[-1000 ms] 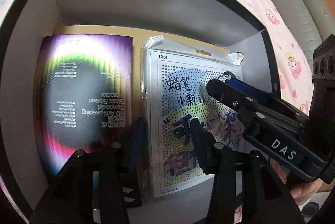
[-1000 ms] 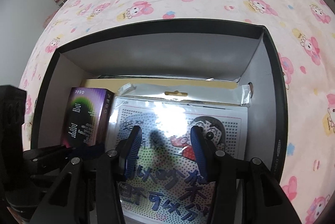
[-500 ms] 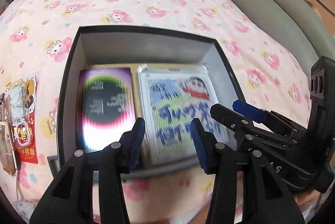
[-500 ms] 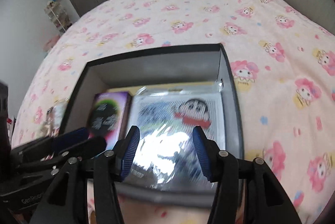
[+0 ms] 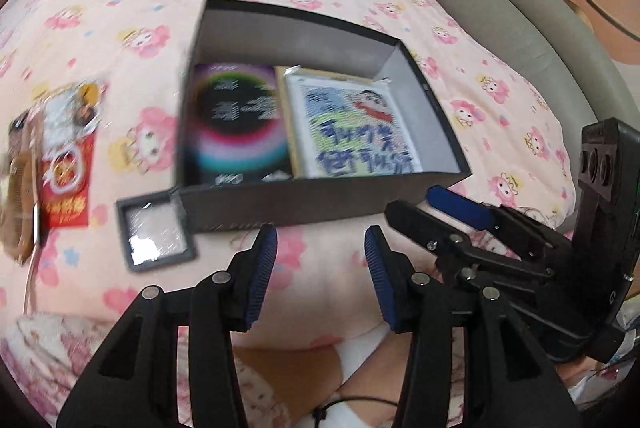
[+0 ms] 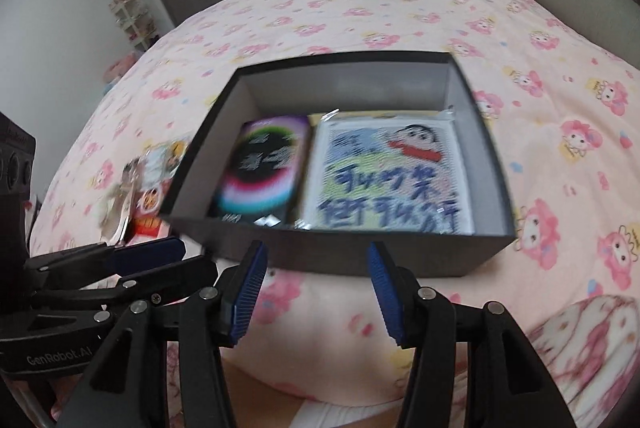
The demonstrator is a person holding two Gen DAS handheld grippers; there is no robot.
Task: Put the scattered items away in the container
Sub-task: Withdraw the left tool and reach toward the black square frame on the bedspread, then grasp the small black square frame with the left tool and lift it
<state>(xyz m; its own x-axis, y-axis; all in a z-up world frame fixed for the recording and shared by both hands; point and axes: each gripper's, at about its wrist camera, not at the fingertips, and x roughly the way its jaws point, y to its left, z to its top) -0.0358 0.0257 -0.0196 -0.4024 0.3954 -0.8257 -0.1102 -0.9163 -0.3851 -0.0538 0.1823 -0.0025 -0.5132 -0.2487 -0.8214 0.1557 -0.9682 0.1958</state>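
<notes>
A black box (image 5: 320,200) (image 6: 340,252) sits on the pink bedspread. Inside lie a dark rainbow-ringed pack (image 5: 236,124) (image 6: 264,168) on the left and a cartoon bead-art pack (image 5: 352,128) (image 6: 388,180) on the right. Left of the box lie a small grey-framed square pack (image 5: 154,232), a red packet with a ring (image 5: 66,168) (image 6: 148,212) and a brown comb (image 5: 16,204). My left gripper (image 5: 320,276) is open and empty, in front of the box. My right gripper (image 6: 316,292) is open and empty, beside it; it also shows in the left wrist view (image 5: 436,208).
A grey padded headboard (image 5: 520,28) runs along the right of the bed. A door and shelves (image 6: 132,12) stand at the far left of the room. The person's lap in patterned fabric is below the grippers.
Both grippers have pulled back up and out of the box toward the near side, staying open. The two packs stay in the box. The loose items left of the box have come into view.
</notes>
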